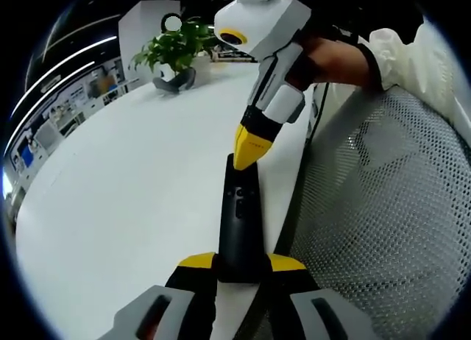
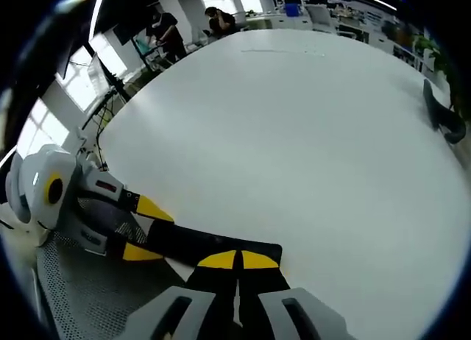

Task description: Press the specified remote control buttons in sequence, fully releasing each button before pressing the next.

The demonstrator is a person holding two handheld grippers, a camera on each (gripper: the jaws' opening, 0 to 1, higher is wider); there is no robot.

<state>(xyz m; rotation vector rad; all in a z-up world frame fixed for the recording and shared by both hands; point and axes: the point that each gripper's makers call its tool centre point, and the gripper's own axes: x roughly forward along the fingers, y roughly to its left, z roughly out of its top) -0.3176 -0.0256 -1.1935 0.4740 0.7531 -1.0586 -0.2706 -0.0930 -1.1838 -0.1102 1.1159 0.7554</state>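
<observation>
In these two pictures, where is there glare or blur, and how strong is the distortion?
Left gripper view: table bright, nearly washed out; remote sharp; background plant soft. Right gripper view: window glare at left; table edge bows strongly, fisheye.

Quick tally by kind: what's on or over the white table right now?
Remote control: 1, black, clamped by the left gripper
Grippers: 2, the right gripper has its shut tips at the remote's top end
Potted plant: 1
Dark headset-like object by the plant: 1
Total: 5
</observation>
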